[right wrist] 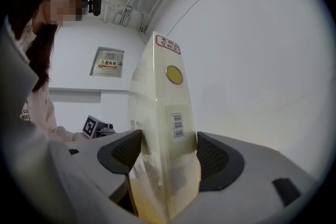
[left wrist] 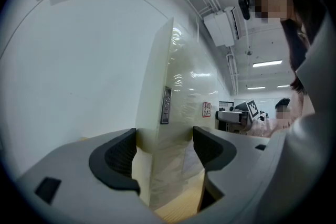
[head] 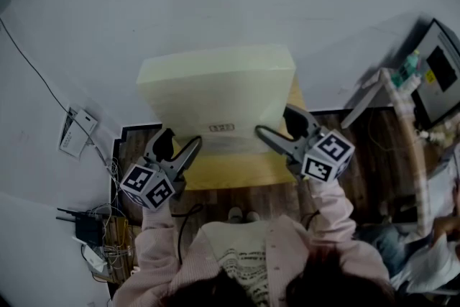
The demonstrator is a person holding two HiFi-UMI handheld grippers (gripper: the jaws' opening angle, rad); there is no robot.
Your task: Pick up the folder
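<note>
Being clamped at 7 and 5 o'clock by the left gripper (head: 181, 144) and right gripper (head: 274, 122), the folder (head: 215, 93) is judged raised off the table (head: 230, 173); little remains.

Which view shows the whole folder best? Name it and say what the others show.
The head view: the pale folder shows nearly whole from above, left gripper and right gripper clamped on its near corners. Each gripper view shows only one narrow end, upright between that gripper's jaws.
</note>
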